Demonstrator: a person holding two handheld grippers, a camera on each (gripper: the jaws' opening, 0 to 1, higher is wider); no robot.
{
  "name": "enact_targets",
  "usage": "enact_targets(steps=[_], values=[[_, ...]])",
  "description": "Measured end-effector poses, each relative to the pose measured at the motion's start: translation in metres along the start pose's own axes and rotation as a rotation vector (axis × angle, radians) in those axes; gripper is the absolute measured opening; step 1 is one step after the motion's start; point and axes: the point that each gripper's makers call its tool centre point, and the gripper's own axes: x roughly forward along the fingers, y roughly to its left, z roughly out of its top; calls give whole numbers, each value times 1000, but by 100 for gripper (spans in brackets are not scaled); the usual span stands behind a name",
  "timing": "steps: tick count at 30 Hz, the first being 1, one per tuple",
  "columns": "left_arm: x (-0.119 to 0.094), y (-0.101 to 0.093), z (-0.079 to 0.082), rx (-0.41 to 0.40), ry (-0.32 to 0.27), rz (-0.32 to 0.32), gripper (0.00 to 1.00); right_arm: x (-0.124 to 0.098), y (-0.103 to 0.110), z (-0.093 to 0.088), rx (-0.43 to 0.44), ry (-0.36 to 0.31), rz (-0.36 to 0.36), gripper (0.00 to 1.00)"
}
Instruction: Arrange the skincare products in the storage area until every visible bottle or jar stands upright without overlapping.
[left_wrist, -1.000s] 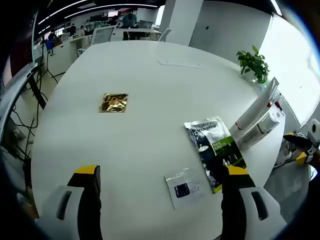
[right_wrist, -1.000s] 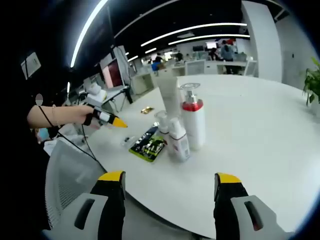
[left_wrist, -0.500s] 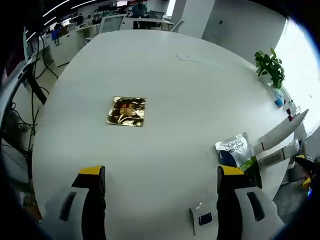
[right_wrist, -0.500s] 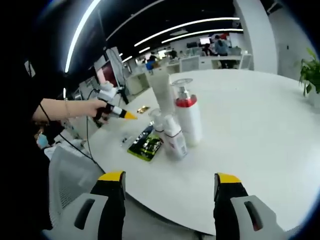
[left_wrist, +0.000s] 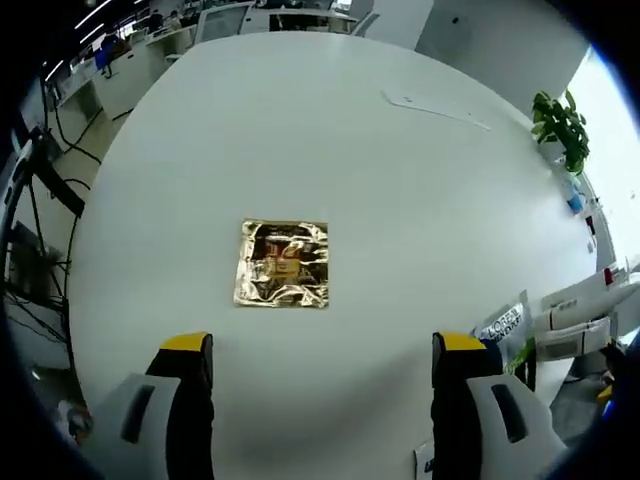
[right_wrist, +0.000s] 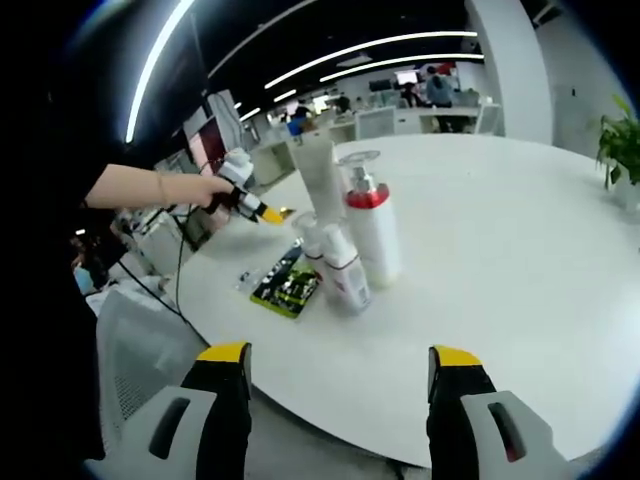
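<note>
Skincare cluster, pump bottle (right_wrist: 372, 238) as landmark: tall tube (right_wrist: 322, 180) behind it, small bottles (right_wrist: 335, 268) and flat sachet (right_wrist: 288, 288) beside it, gold sachet (left_wrist: 284, 262) well apart; both grippers' jaws spread, empty; risk: careless reach topples crowded bottles.

This is an open-plan office. A large white oval table (left_wrist: 400, 150) fills the foreground, and behind it stand rows of desks (right_wrist: 400, 118) with monitors (right_wrist: 222, 118) and office chairs (right_wrist: 378, 122), where people sit at work. Long strip lights (right_wrist: 370, 50) run across a dark ceiling, cables (left_wrist: 40, 270) trail along the floor, and a potted plant (left_wrist: 560, 125) sits at the table's edge.
</note>
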Motion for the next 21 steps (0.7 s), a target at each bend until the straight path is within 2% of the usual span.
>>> enact_targets(steps=[2, 4, 12, 16, 18, 21], values=[[4, 11, 7, 16, 22, 16, 82, 0, 0, 0, 3, 1, -4, 75], [3, 16, 8, 29, 28, 40, 79, 0, 1, 1, 8, 2, -5, 75], [11, 13, 26, 25, 38, 42, 74, -1, 1, 1, 21, 5, -17, 74], [5, 4, 23, 19, 36, 54, 66, -1, 0, 1, 22, 9, -21, 74], [9, 11, 30, 23, 42, 62, 65, -1, 0, 0, 22, 12, -23, 74], [10, 14, 32, 37, 53, 69, 62, -1, -1, 0, 25, 14, -24, 74]])
